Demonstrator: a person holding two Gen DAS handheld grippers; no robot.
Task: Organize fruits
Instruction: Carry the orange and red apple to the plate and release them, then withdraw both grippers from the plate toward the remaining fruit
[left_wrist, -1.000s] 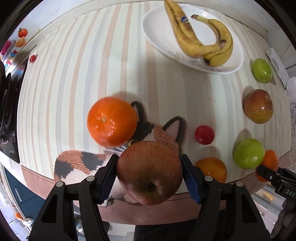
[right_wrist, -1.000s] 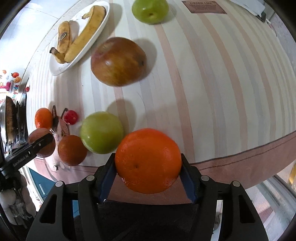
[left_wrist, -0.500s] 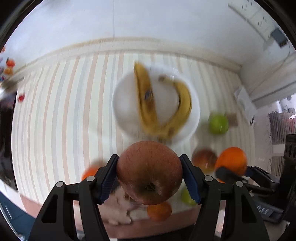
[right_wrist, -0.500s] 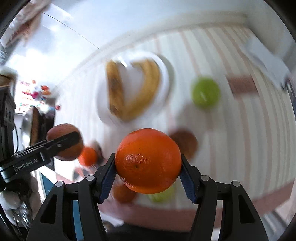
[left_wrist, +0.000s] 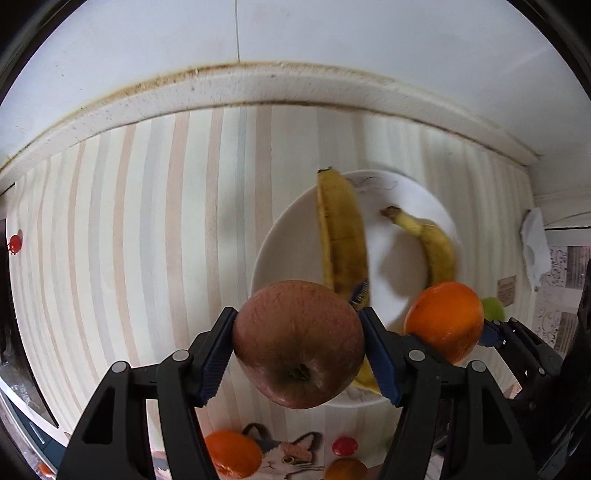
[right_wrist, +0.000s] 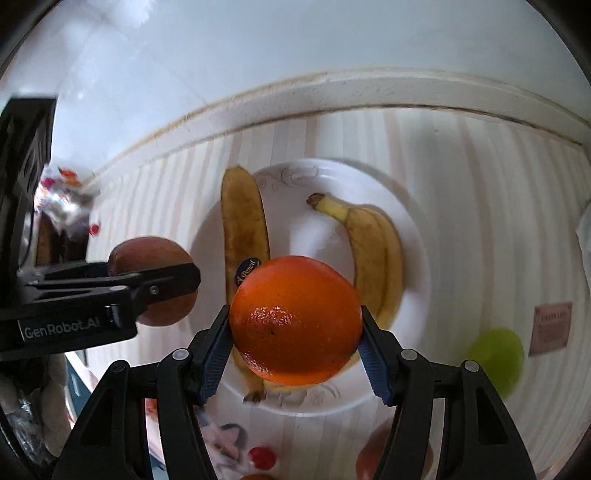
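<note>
Left wrist view: the left gripper (left_wrist: 297, 345) points down at a striped desk (left_wrist: 147, 221), its fingers (left_wrist: 218, 350) clamped on a dull red apple (left_wrist: 298, 341), stem hollow facing the camera. Just past the apple and slightly right lies a white plate (left_wrist: 402, 266) with two bananas (left_wrist: 343, 236) on it, long axes running near to far. Right of the apple, the right gripper (right_wrist: 295, 341) holds an orange (left_wrist: 443, 319) above the plate's near right edge. On the near strip of desk sit another orange (left_wrist: 232, 454), a cat-patterned mat (left_wrist: 288, 456) and a small red fruit (left_wrist: 344, 445).

Right wrist view, left to right: the left gripper with its apple hangs over the desk beside the plate's left rim; the right gripper's fingers (right_wrist: 216, 349) are clamped on a glossy, pitted orange directly above the plate's near half; a blurred green apple (right_wrist: 496, 352) rests on the desk to the right.

Judging by this, both fruits go to the plate; the right hand is nearer, and free space lies between the bananas.
</note>
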